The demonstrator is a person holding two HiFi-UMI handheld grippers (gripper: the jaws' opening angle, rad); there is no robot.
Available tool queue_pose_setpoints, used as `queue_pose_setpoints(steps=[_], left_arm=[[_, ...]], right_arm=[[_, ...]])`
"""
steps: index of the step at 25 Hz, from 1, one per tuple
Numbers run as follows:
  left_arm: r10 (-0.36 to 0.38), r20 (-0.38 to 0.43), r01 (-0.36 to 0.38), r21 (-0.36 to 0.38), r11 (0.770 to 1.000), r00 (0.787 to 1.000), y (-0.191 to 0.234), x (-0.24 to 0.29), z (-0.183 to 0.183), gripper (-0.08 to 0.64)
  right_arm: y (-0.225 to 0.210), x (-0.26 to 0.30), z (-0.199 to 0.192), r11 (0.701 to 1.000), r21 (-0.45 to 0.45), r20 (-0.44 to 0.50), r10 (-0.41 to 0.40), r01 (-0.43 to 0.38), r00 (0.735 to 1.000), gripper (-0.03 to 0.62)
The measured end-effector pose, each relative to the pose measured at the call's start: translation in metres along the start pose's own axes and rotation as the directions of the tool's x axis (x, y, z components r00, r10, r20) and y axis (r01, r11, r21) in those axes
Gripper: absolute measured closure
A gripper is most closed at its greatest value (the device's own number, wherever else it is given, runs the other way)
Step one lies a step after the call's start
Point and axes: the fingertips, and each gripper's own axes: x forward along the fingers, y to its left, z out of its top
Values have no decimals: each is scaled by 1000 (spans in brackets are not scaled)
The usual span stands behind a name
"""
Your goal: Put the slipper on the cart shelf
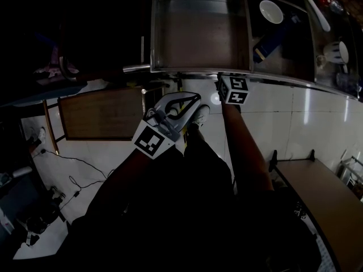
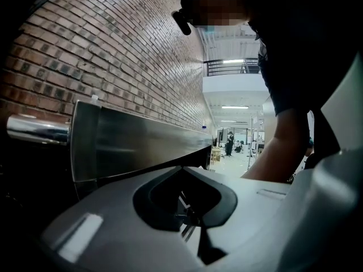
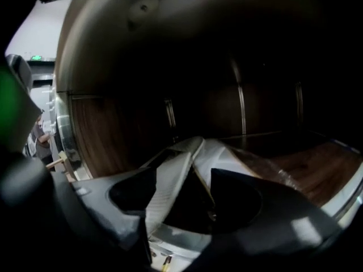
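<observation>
Fingers of the right gripper (image 3: pixel 184 177) stand wide, pads not pressing. The white slipper (image 3: pixel 221 157) lies between them, no grip. The slipper rests on the cart shelf (image 3: pixel 320 171), a wood-look deck, close to the shelf's front edge. In the head view only this gripper's marker cube (image 1: pixel 235 89) shows, at the front rim of the steel cart (image 1: pixel 193 70); the rest is tucked under the top tier. Left gripper (image 1: pixel 197 97): fingers together, nothing between them. It is held outside the cart, just off the front rim, over the white floor (image 1: pixel 295 118).
</observation>
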Motion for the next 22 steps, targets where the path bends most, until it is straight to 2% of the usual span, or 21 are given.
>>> queue_pose_setpoints(steps=[6,11,16,22], left_arm=[[-2,21,2,-6,1000,1000,2,-3,5,558],[-11,40,11,7,1000,999,2,-11,13,558],[-7,54,6,11,1000,998,9,-28,19,558],[-27,71,25,29,999,997,13,-61,23,558]], right_arm=[[13,-27,10,999,-39,34,15,-14,999,304],[39,-51,9,995,-64,31,79,-77,996,304],[89,-85,22,982,-92,49,170,-165,984,307],[159,-126,40,959,-61,97,282,-277,955,316]])
